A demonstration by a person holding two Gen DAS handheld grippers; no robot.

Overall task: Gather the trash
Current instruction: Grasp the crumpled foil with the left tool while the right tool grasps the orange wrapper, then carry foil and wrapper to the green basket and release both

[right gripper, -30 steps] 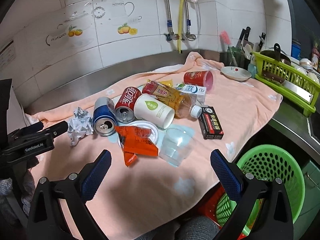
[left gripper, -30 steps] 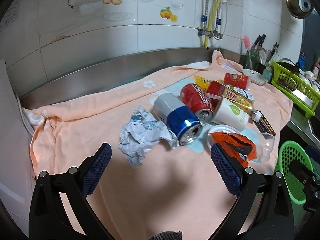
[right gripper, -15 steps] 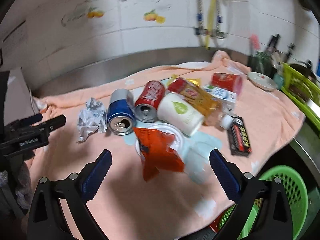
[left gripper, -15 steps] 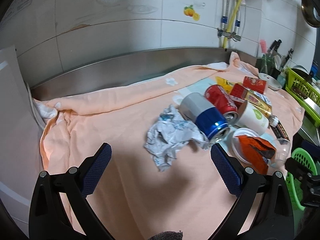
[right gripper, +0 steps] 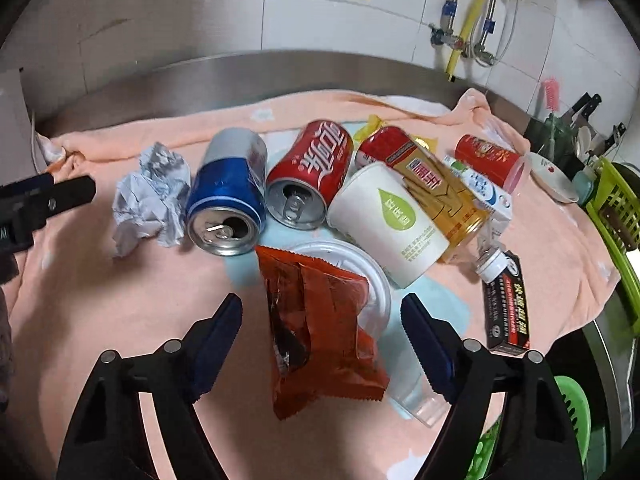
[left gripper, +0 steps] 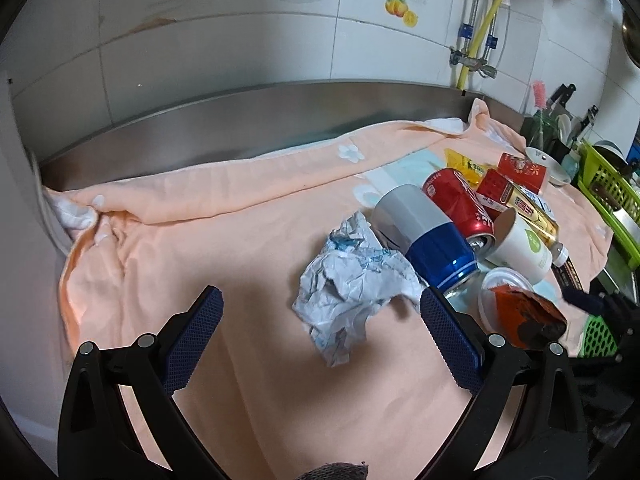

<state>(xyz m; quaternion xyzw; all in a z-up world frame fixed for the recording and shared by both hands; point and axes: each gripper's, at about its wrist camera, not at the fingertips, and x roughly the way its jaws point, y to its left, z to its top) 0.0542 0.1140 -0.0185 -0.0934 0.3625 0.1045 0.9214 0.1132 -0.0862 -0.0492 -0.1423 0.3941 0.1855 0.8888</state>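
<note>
- Right gripper (right gripper: 322, 322): jaws apart and have just been closing in; the crinkled orange-red foil snack wrapper (right gripper: 320, 332) lies between them, pads not yet on it
- Wrapper rests partly on a white plastic lid (right gripper: 360, 264), just ahead of the right gripper, on the peach cloth-covered tabletop (right gripper: 120, 300). Judged light, thin, springy and slick; best pinched across a flattened edge or the middle fold, since a shallow bite could slip
- Left gripper (left gripper: 320, 320): jaws wide apart, nothing between the pads; the crumpled white-and-blue paper wad (left gripper: 352, 284) lies just ahead, slightly toward its right finger. Judged very light, soft, crushable; any bulge gives a hold
- Beyond the wad: blue-and-silver aluminium can (left gripper: 428, 236) on its side, touching it; red cola can (right gripper: 310, 172) beside that. Both judged empty, smooth, prone to roll
- Hard to make out: a clear plastic cup (right gripper: 412, 388) below the wrapper, nearly invisible against the cloth, partly behind the right gripper's finger
- Green mesh basket (right gripper: 568, 404) is cut off at the lower right; its inside is hidden
</note>
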